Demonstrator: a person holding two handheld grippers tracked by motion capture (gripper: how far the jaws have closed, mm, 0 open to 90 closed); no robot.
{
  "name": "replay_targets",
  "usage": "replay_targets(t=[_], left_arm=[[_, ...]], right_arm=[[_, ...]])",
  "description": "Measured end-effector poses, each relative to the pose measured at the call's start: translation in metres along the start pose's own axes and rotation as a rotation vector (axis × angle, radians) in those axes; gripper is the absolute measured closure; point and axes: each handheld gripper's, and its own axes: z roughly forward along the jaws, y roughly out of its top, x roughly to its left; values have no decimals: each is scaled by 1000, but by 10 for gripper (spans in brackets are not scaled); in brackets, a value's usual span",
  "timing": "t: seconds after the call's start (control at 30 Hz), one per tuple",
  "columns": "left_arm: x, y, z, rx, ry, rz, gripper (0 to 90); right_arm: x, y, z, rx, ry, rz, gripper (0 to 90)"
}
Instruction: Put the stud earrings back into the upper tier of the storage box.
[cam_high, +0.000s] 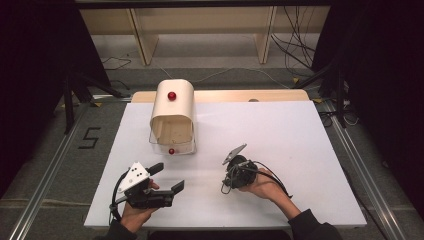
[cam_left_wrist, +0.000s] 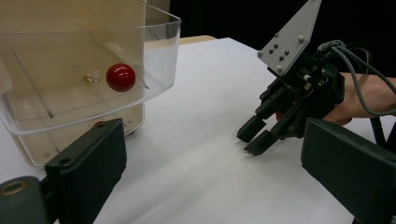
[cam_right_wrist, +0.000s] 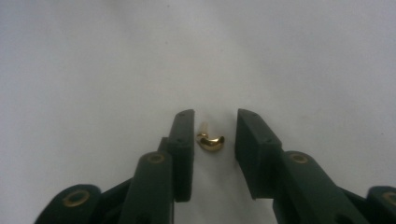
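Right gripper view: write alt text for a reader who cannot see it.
A small gold earring lies on a white table between the two black jaws of the right gripper, which stand open on either side of it without clearly touching it.

A small shiny gold metal piece (cam_right_wrist: 210, 141), curved like a bean with a short pale stub sticking out at its eleven o'clock end, lies flat on the white table surface (cam_right_wrist: 93, 60). In the right gripper view it sits in the gap between the two black jaws, nearer the jaw at nine o'clock and just beside it; whether it touches that jaw cannot be told. A clear strip of table separates it from the jaw at three o'clock. Its rounded body catches bright highlights, and its bulge points toward five o'clock. It rests on the table, not lifted.
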Motion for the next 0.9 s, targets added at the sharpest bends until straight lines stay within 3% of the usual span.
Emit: replay_targets(t=[0.37, 0.43, 0.53, 0.7, 0.9], left_arm=[[0, 0, 0, -3, 1, 1, 64], [0, 0, 0, -1, 1, 1, 64], [0, 0, 0, 0, 0, 1, 64], [-1, 0, 0, 1, 0, 4, 64], [0, 0, 0, 1, 0, 2, 64]], right_arm=[[2, -1, 0, -2, -13, -18, 758], [2, 0, -3, -17, -9, -6, 813], [1, 1, -8, -50, 0, -4, 824], [1, 2, -4, -20, 7, -2, 744], [2, 6, -3, -50, 1, -5, 658]])
